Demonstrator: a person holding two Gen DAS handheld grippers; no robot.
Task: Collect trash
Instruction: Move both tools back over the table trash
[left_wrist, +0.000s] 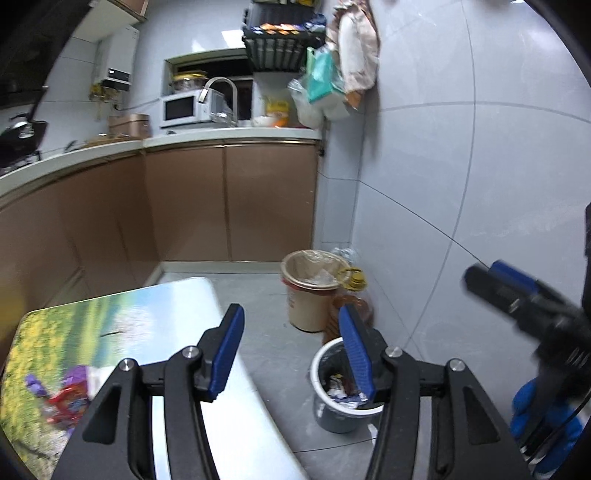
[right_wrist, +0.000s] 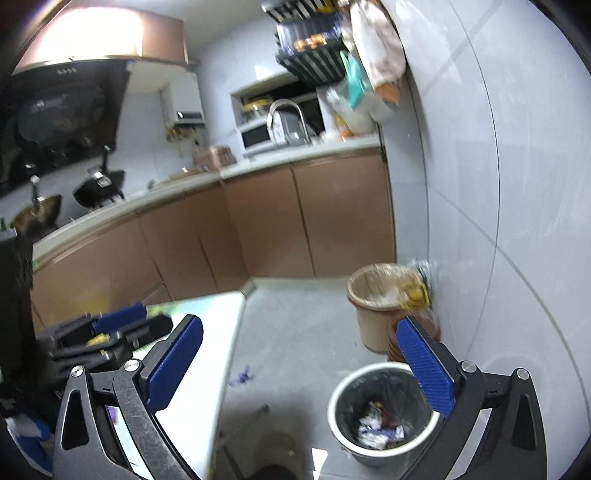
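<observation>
The grey trash bin (right_wrist: 382, 410) stands on the tiled floor (right_wrist: 295, 343) near the wall, just past the table's (left_wrist: 192, 295) far right corner, with crumpled wrappers (right_wrist: 376, 430) lying at its bottom (mostly white and blue, a few red scraps). Behind it, close to the wall, stand a beige lined bin (right_wrist: 380, 295) and a brown bottle (left_wrist: 354, 299) with a yellow cap. More wrappers (left_wrist: 62, 398), red and purple, lie near the table's left edge, blurred. A small purple scrap (right_wrist: 242, 374) rests on the floor just off the table's right edge.

The right gripper (right_wrist: 299, 369) hangs above the floor beside the bin, jaws spread wide with nothing between them. The left gripper (left_wrist: 291, 354) is over the table's right edge, jaws apart and empty. A blue-gloved hand (left_wrist: 546, 424) holds the right gripper.
</observation>
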